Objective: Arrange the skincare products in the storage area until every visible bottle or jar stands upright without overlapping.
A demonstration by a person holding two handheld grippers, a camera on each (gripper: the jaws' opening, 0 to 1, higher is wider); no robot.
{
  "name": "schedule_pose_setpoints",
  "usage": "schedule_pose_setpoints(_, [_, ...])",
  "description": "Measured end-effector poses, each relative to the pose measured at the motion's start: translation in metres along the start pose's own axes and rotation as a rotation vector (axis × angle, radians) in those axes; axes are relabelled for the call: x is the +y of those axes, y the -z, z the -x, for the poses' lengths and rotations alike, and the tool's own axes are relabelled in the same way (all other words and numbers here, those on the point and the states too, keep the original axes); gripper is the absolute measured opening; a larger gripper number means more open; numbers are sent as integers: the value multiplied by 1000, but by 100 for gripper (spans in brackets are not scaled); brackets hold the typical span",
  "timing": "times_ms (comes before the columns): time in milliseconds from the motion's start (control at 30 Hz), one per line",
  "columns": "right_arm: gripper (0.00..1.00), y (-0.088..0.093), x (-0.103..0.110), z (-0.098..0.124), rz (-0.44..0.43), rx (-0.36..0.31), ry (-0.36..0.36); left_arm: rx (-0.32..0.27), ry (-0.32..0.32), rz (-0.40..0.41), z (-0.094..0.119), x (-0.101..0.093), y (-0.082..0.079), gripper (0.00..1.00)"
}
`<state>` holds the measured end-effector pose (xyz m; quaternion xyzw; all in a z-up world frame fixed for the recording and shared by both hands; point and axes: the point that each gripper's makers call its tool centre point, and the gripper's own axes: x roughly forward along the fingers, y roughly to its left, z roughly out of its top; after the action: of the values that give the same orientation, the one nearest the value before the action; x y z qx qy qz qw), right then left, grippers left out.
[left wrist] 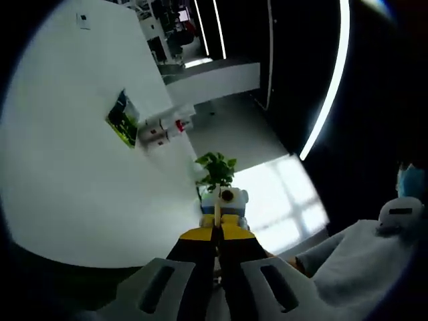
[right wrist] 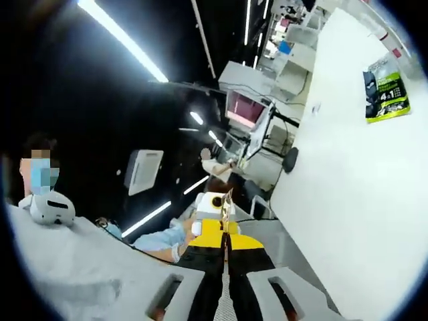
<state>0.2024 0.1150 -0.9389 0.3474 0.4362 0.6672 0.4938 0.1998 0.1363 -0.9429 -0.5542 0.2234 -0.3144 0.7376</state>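
Observation:
My left gripper [left wrist: 217, 231] rises from the bottom of the left gripper view with its yellow and black jaws pressed together and nothing between them. It points up at a white wall [left wrist: 80, 180] and a dark ceiling. My right gripper [right wrist: 226, 231] is shut in the same way, with nothing held. It is aimed at a dark ceiling with light strips [right wrist: 124, 43].
A green poster [left wrist: 123, 119] hangs on the white wall, and a leafy plant [left wrist: 216, 170] stands beyond the left jaws. A person in white [left wrist: 374, 261] is at the lower right there. The right gripper view has a poster [right wrist: 386, 87], a monitor [right wrist: 244, 108] and a person [right wrist: 60, 261] at the left.

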Motion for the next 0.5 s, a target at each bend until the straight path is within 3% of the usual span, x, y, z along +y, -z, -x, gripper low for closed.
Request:
schedule_pose_setpoints(167, [0, 7, -1, -1, 10, 31, 0, -15, -10, 6, 1, 2, -2, 0])
schedule_pose_setpoints(500, [0, 2, -1, -4, -35, 7, -10, -41, -5, 31, 3, 2, -8, 0])
